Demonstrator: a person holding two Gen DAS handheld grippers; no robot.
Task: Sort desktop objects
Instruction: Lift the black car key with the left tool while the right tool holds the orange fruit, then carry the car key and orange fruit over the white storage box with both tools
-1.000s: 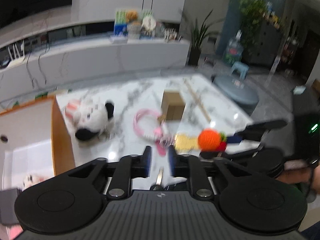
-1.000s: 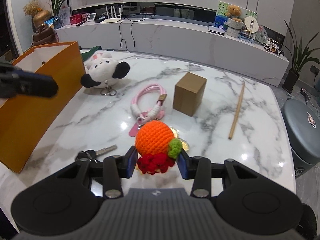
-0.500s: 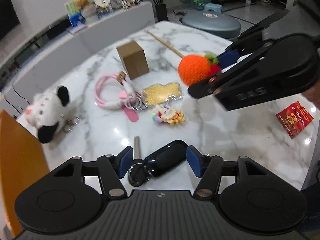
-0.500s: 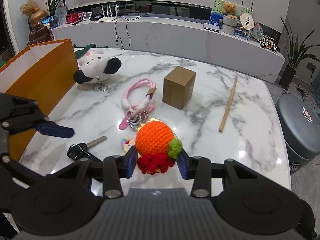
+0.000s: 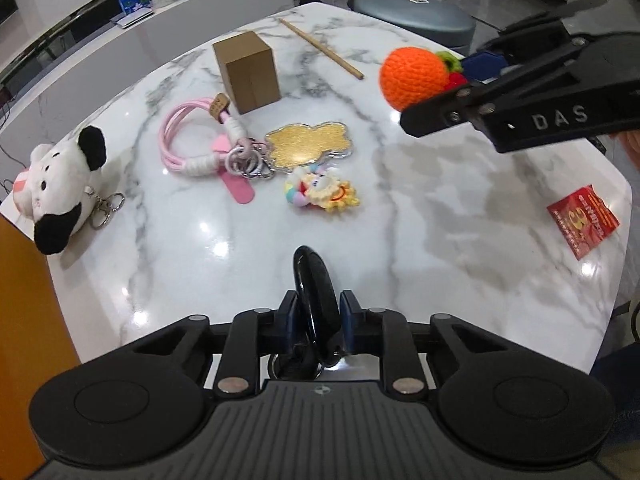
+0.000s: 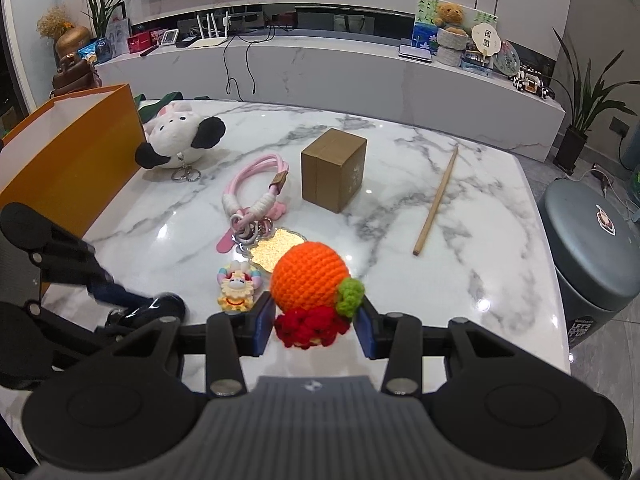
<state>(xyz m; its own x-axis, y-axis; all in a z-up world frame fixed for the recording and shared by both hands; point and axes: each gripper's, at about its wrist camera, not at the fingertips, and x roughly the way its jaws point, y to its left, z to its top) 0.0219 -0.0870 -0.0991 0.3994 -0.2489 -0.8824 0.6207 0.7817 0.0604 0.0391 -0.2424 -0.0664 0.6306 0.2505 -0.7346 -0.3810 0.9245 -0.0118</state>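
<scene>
My left gripper (image 5: 318, 320) is shut on a black car key fob (image 5: 314, 292) at the table's near edge; the fob also shows in the right wrist view (image 6: 160, 306). My right gripper (image 6: 314, 326) is shut on an orange crocheted fruit charm (image 6: 310, 280) with red and green trim, held above the table; it also shows in the left wrist view (image 5: 414, 76). On the marble table (image 5: 440, 208) lie a pink lanyard (image 5: 192, 136), a gold glitter tag (image 5: 308, 144), a small colourful charm (image 5: 322, 192), a cow plush (image 5: 60, 192), a brown box (image 5: 248, 72) and a wooden stick (image 5: 320, 48).
An orange paper bag (image 6: 68, 160) stands open at the table's left edge. A red packet (image 5: 582, 220) lies near the right edge. A grey round stool (image 6: 592, 248) stands past the table's right side. A white counter (image 6: 320, 72) runs behind.
My left gripper was open around the key fob and has closed on it, and the fob now stands on edge between the fingers. The right gripper keeps holding the orange charm.
</scene>
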